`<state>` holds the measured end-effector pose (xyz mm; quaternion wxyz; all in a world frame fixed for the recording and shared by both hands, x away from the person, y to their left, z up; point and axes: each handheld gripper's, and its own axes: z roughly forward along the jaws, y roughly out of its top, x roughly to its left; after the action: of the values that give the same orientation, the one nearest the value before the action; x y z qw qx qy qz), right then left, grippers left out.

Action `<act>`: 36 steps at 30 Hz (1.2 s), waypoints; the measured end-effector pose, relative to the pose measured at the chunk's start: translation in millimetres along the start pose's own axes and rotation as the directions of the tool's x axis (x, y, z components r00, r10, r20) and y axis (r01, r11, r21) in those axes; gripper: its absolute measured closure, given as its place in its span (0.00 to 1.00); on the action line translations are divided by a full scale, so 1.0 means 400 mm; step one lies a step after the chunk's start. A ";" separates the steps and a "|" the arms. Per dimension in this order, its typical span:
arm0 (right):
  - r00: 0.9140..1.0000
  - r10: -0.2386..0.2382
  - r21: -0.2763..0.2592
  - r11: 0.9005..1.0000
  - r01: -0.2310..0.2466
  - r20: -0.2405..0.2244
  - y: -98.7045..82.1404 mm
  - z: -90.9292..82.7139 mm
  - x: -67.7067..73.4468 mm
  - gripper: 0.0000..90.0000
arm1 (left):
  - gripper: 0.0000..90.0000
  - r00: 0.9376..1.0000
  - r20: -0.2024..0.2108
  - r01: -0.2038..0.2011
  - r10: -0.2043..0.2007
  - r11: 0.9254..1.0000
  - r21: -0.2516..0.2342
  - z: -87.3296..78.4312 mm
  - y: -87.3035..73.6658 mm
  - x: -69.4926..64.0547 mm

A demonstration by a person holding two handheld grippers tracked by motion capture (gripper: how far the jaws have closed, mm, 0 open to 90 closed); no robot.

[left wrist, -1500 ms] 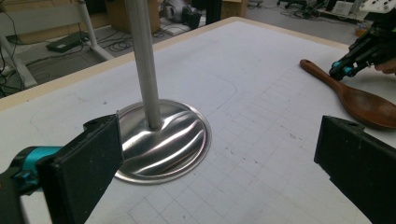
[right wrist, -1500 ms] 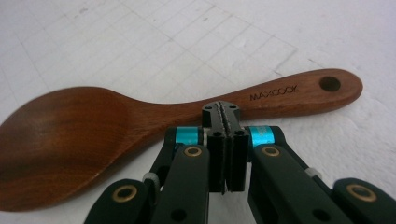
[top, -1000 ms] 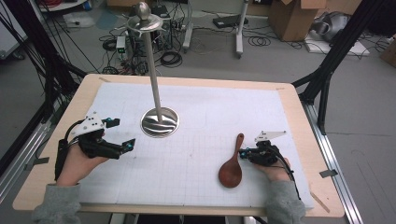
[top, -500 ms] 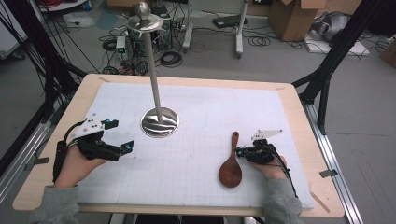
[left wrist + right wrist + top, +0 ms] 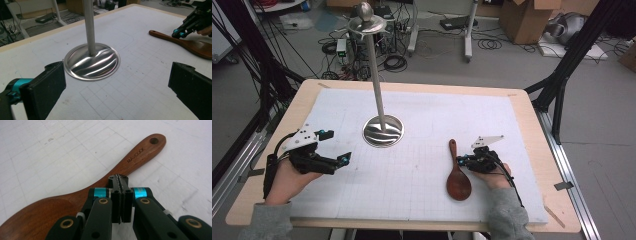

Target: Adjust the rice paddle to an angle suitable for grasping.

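A dark wooden spoon (image 5: 458, 182) lies on the white gridded mat (image 5: 437, 115), bowl toward me and handle pointing away. My right gripper (image 5: 461, 160) is shut with nothing between its jaws; its tips (image 5: 121, 178) rest at the spoon's neck (image 5: 50, 212). The spoon (image 5: 197, 47) and the right gripper (image 5: 182, 33) show far off in the left gripper view too. My left gripper (image 5: 338, 146) stands open at the left of the mat, with nothing between its jaws (image 5: 117, 75). Ahead of it stands a metal stand with a round base (image 5: 92, 62) and a tall pole (image 5: 377, 85).
The stand's top (image 5: 366, 20) carries a round cap well above the table. The wooden table rim (image 5: 532, 120) frames the mat. Beyond the far edge lie cables, boxes and black frame legs on the floor.
My right gripper has slid left across the mat until its shut tips reached the spoon's neck. The left gripper, the spoon and the stand have stayed put.
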<state>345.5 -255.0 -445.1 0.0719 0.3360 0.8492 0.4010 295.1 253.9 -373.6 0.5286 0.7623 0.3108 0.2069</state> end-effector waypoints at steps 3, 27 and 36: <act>1.000 -0.011 0.005 1.000 0.011 -0.003 0.009 0.009 0.003 1.00 | 0.02 1.000 -0.005 0.002 -0.002 1.000 0.005 -0.005 -0.003 0.000; 0.997 -0.068 0.047 0.996 0.070 -0.039 0.057 0.057 0.042 1.00 | 0.02 0.999 -0.031 0.016 -0.016 1.000 0.002 -0.033 -0.017 0.004; 0.990 -0.117 0.061 0.991 0.122 -0.077 0.075 0.078 0.067 1.00 | 0.02 0.999 -0.034 0.015 -0.014 1.000 0.009 -0.038 -0.020 0.005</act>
<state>352.7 -205.0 -440.1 0.0536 0.2719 0.8825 0.3799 284.6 267.7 -375.7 0.5213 0.7588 0.3262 0.2146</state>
